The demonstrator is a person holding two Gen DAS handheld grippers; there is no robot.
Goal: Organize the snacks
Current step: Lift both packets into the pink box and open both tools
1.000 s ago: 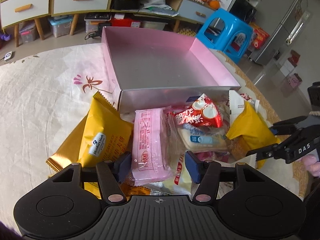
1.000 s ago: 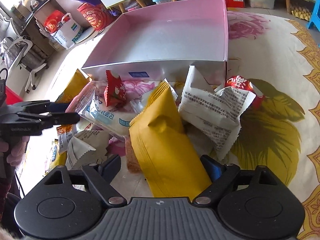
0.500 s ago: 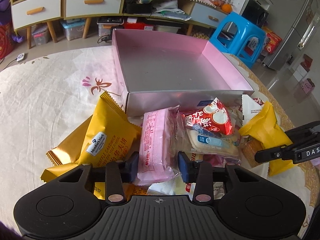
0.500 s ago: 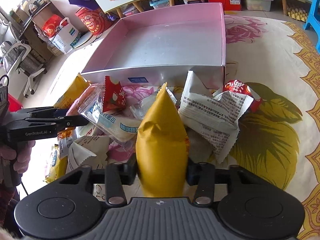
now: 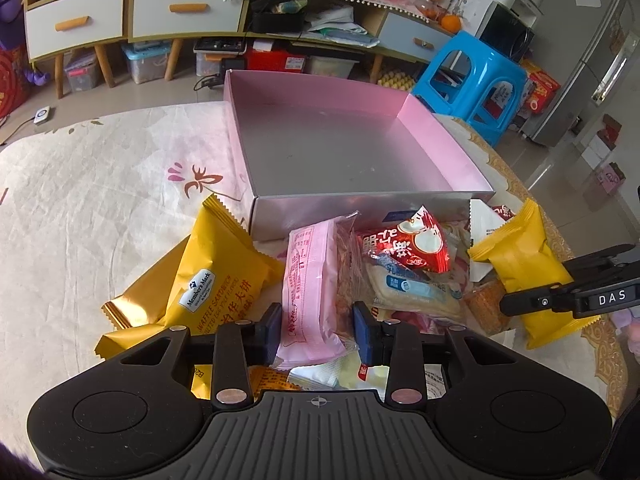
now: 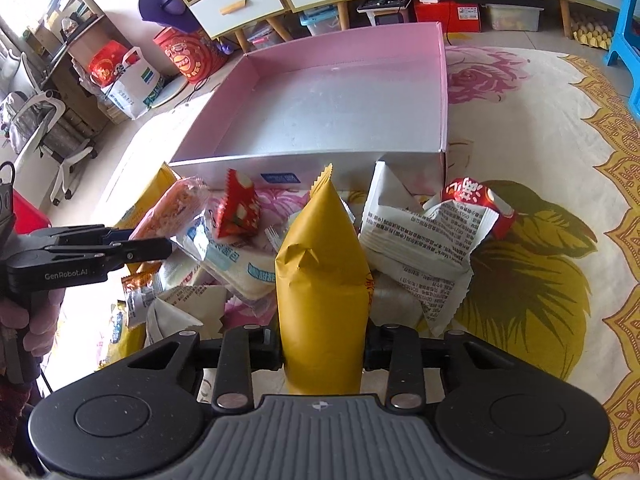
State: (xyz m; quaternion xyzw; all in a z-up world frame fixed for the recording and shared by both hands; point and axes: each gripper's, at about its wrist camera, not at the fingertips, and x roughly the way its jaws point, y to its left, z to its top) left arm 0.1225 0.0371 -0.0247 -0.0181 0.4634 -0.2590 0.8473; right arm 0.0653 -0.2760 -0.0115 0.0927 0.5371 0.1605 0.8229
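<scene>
We see a cloth-covered surface, floral print, pink box resting on it, snack packets heaped just beside the box.

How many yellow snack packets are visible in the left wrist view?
3, maybe more buried. One labelled packet left of the pile, a gold one partly under it, and one held by the right gripper.

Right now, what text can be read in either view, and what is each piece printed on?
"Member's Mark": yellow waffle pack.
"WAFFLE SANDWICH": same pack, partly legible.
"DAS": right gripper, seen from the left wrist.
"GenRobot.AI": left gripper, seen from the right wrist.
Large Chinese characters on the red packet: legible but mirrored by creases; I cannot transcribe them surely.
Fine print on the pink pack and white pack: too small.
</scene>
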